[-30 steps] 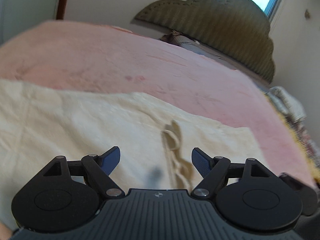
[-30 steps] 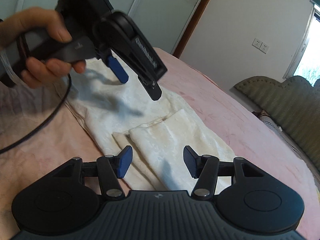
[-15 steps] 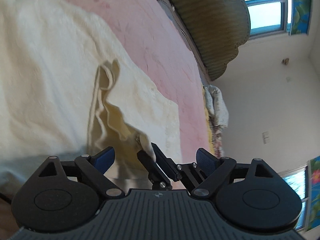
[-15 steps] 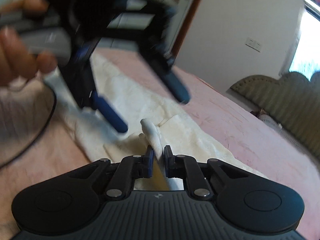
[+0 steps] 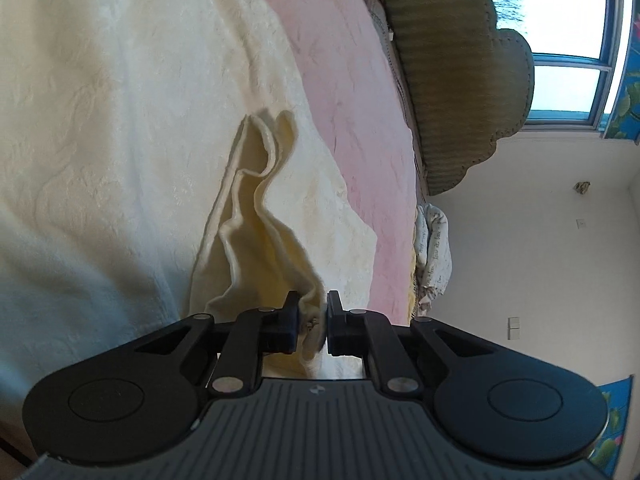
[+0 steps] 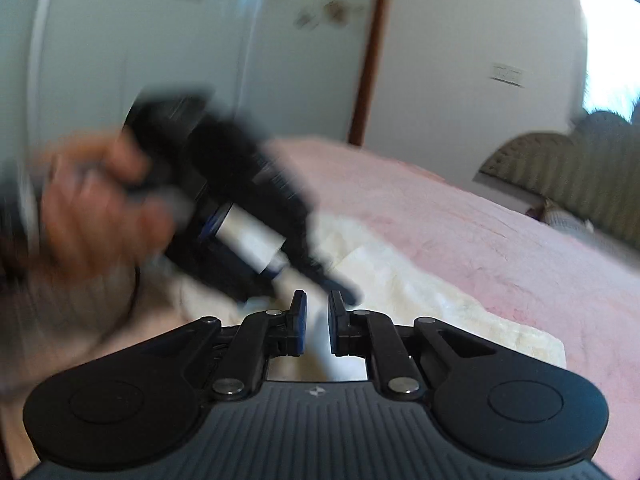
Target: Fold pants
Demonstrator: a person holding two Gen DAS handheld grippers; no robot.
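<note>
Left wrist view: we record cream pants (image 5: 100,128) spread flat over the left of the frame on a pink bedspread (image 5: 352,92); a raised fold of the fabric runs down to the left gripper (image 5: 313,316), whose jaws are pinched on the cloth edge; an olive headboard (image 5: 460,80) and a window (image 5: 560,52) follow at right. Right wrist view: we note a blurred hand (image 6: 92,208) holding the other tool at left; the right gripper (image 6: 317,312) at centre, jaws drawn close with pale fabric between them, though we cannot tell whether they actually clamp it; then the pants lying across the bedspread toward the right.
</note>
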